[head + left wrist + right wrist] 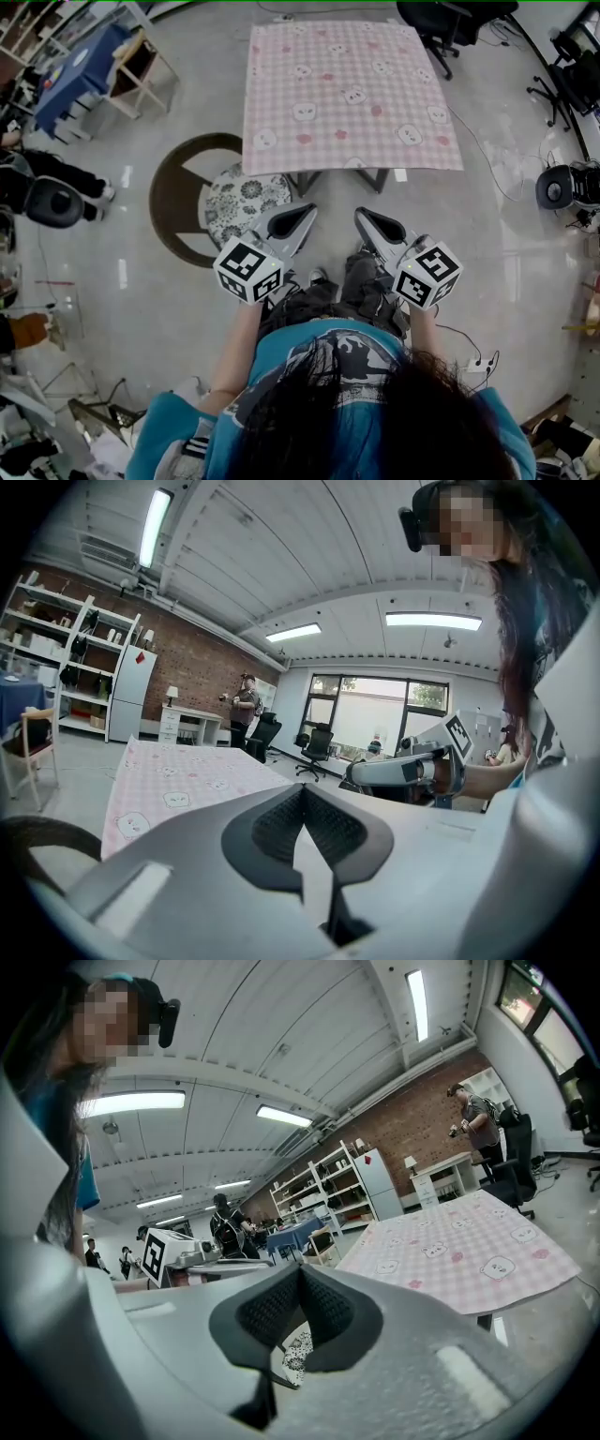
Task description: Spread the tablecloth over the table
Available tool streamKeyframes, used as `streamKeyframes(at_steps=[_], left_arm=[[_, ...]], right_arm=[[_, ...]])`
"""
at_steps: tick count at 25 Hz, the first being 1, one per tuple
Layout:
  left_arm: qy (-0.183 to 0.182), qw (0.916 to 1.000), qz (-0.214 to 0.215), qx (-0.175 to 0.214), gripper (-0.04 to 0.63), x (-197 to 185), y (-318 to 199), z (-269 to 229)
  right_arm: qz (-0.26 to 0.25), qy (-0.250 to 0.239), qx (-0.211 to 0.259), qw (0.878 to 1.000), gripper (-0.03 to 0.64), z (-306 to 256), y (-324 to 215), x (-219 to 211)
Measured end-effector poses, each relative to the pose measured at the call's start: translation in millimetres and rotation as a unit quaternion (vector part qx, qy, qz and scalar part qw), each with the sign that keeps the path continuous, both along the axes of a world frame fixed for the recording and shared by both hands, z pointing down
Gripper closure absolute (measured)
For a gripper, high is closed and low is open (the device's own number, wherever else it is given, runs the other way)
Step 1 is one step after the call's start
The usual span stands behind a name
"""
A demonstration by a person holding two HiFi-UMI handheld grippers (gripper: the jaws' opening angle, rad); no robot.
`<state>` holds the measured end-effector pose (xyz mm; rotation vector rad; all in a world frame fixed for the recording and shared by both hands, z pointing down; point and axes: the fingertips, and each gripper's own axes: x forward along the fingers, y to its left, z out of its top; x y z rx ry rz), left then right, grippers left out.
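Closest to my head camera is dark hair (375,412), then a blue shirt (319,342). Just past that, I have my two tongs held out over the floor (141,300). The left gripper (307,210) is shut tight, with its two black pads pressed together, and it holds nothing. The right gripper (360,214) is shut too, and it is empty as well. They sit side by side, a little apart, with their tips pointing at the table (305,180). The pink checked tablecloth (347,94) lies flat on top of the table. It covers the whole top, so I see only the legs under the near edge. The cloth is well apart from both grippers. A stool (246,199) with a flowery seat shows just left of the left gripper, near the table's left corner.
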<state>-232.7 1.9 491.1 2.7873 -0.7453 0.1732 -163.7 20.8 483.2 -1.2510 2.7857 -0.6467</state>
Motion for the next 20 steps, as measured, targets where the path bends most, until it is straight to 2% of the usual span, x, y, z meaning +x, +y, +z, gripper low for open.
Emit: streamKeyframes(at_steps=[20], left_arm=[[-0.006, 0.9998, 0.018, 0.002, 0.581, 14.2, 15.6, 2.3]], right_arm=[[0.001, -0.005, -0.009, 1.0, 0.617, 8.2, 11.5, 8.2]])
